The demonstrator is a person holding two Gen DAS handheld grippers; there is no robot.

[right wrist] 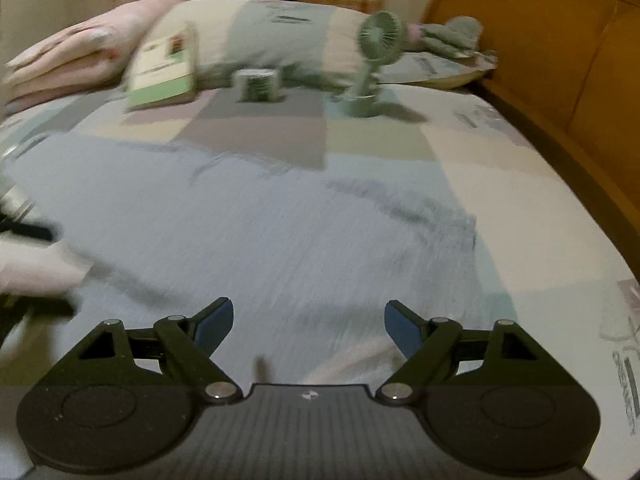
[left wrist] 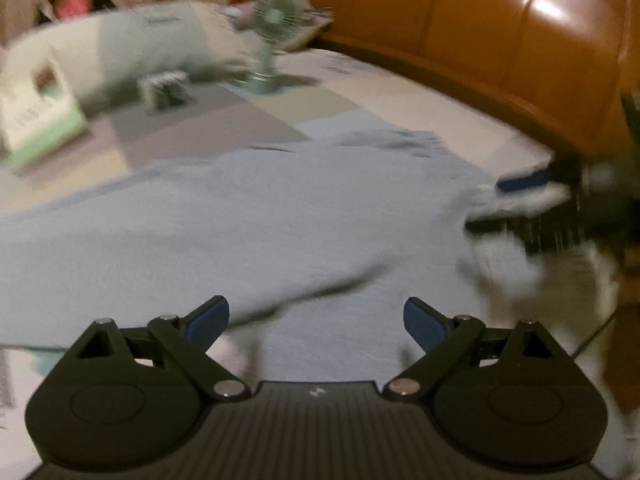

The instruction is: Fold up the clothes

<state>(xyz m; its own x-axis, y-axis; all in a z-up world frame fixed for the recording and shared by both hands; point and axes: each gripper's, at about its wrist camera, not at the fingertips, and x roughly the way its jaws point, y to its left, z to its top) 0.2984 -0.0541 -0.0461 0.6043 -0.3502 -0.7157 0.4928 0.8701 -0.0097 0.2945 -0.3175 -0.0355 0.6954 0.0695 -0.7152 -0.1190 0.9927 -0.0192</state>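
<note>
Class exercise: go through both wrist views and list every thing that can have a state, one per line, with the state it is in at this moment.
left gripper: open, nothing between its fingers
right gripper: open, nothing between its fingers
light blue garment: spread flat on the bed, rumpled along its far edge
small green fan: standing upright; blurred, so spinning cannot be told
green book: closed, leaning against the pillow

You had one light blue garment (right wrist: 256,240) spread out on the one bed (right wrist: 500,184). You held two tools, the left tool (left wrist: 316,322) and the right tool (right wrist: 309,324), one in each hand. Behind the garment stood one small green fan (right wrist: 374,60), one small patterned box (right wrist: 258,84) and one green-and-white book (right wrist: 164,70). One pink folded blanket (right wrist: 72,56) and one patchwork pillow (right wrist: 272,36) lay at the far end. One wooden headboard (right wrist: 560,60) ran along the side.
</note>
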